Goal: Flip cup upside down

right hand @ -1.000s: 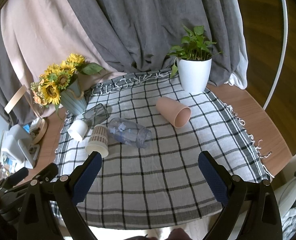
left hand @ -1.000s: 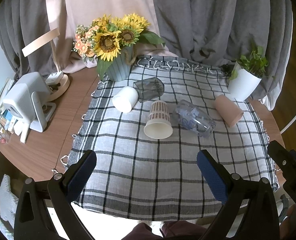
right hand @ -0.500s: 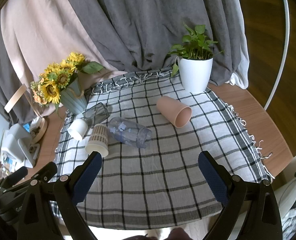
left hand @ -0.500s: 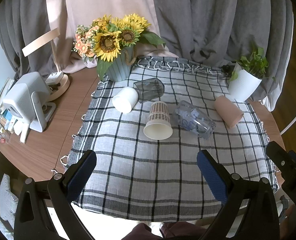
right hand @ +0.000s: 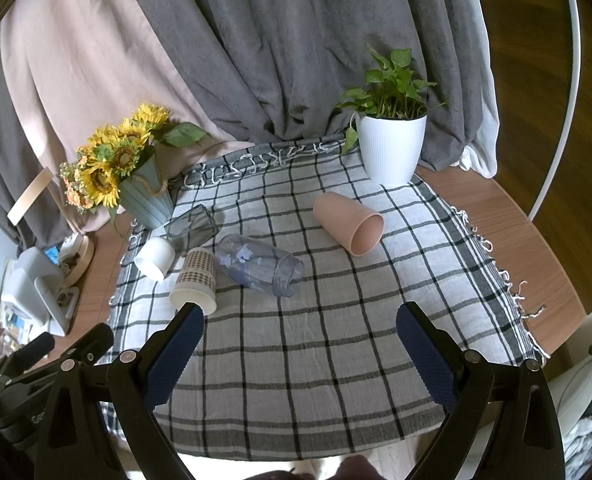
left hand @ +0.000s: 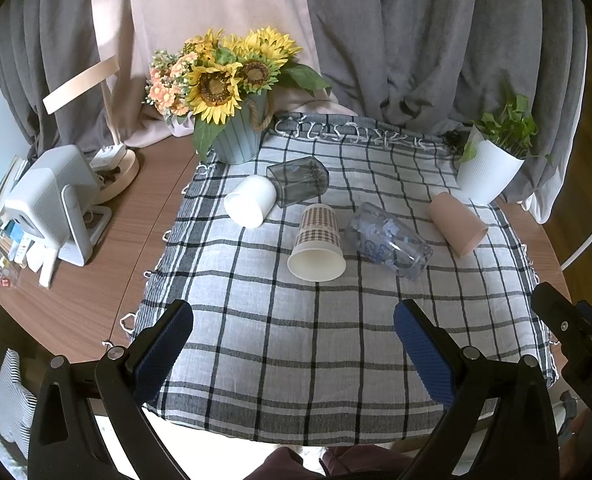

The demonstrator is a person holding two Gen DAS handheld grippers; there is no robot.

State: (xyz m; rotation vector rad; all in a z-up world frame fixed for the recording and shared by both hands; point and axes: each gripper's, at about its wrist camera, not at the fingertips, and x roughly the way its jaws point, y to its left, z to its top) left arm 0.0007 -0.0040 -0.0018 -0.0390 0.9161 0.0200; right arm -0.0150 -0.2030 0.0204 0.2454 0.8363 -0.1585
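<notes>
Nearest the cameras, the left gripper (left hand: 294,330) and right gripper (right hand: 300,332) are hovering over the checked cloth (left hand: 296,340), fingers apart and empty; further back, five cups are lying on their sides, the paper cup (left hand: 318,242) touching the clear cup (left hand: 388,240); any cup is likely rolling away if nudged, and crowding risks knocking neighbours toward the vase (left hand: 240,136).

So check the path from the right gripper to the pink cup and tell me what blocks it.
Nothing visible blocks it. The right gripper is open over bare cloth, and the pink cup lies on its side ahead; the clear cup lies to its left, apart.
</notes>
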